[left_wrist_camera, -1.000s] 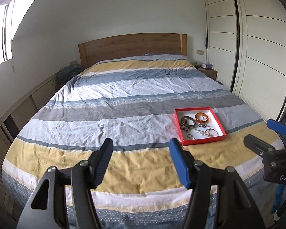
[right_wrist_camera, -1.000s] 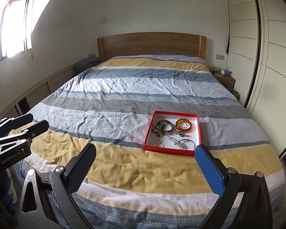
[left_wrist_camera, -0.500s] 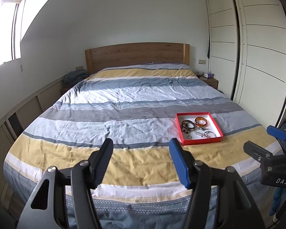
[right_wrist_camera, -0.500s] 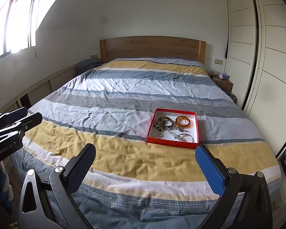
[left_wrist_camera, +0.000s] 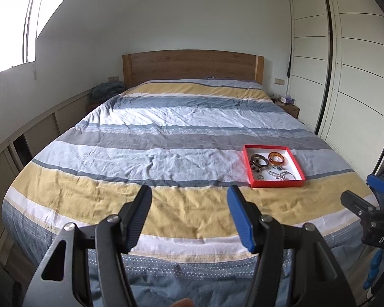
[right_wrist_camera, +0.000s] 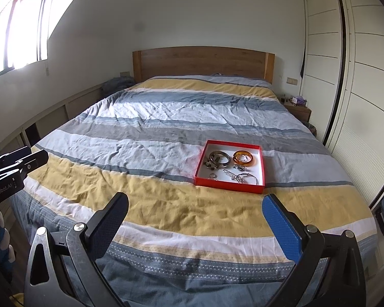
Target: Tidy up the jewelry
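Both grippers have drawn back from the bed; the red tray (right_wrist_camera: 260, 168) now lies farther ahead. Left gripper (left_wrist_camera: 189, 212) and right gripper (right_wrist_camera: 195, 223) gape empty. Approach pending; next, reach the amber bangle (right_wrist_camera: 243, 158).

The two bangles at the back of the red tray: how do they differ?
The left bangle is dull grey-brown metal; the right bangle is glossy translucent orange. A dark beaded piece lies against the left bangle's near edge; the right one has a small silver piece just in front. The left looks slightly wider. Both lie flat, side by side, in the tray.
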The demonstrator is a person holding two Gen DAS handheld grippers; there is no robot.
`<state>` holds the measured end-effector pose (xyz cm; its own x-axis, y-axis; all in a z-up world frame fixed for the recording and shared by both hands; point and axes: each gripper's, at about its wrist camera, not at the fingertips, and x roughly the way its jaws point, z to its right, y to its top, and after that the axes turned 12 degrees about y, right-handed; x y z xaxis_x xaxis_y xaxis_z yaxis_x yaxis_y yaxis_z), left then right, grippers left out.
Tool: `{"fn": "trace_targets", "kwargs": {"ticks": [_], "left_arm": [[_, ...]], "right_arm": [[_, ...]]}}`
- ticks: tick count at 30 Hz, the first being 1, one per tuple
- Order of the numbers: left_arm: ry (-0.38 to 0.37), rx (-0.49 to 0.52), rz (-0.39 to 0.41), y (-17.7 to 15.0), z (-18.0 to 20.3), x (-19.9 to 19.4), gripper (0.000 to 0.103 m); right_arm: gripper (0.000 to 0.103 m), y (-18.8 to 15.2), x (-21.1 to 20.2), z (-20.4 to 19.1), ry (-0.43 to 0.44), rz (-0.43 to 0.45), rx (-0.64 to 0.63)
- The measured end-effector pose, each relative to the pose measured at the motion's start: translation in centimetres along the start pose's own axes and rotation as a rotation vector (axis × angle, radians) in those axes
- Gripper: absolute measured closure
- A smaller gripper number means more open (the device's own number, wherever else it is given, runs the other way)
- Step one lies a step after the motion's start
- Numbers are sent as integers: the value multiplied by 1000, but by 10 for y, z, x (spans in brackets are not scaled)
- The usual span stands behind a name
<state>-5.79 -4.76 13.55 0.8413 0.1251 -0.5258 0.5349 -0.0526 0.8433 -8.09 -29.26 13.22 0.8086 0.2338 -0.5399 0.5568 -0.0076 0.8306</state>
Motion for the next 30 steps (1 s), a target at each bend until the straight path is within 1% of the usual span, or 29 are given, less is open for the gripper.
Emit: {"fn": "trace_targets", "kwargs": {"ticks": [4, 9, 22, 26, 30], "left_arm": [[20, -3, -30, -6, -3, 12, 44], [20, 3, -60, -14, -4, 25, 44], [97, 40, -146, -29, 5, 62, 44], [101, 48, -160, -32, 7, 68, 44], [95, 48, -168, -33, 7, 72, 44]], "right_arm": [[0, -3, 5, 0, -29, -13, -4], [0, -10, 11, 2, -47, -20, 3], [0, -17, 26, 19, -81, -23, 5], [0, -19, 31, 27, -85, -24, 21], [0, -24, 38, 38, -89, -44, 51]]}}
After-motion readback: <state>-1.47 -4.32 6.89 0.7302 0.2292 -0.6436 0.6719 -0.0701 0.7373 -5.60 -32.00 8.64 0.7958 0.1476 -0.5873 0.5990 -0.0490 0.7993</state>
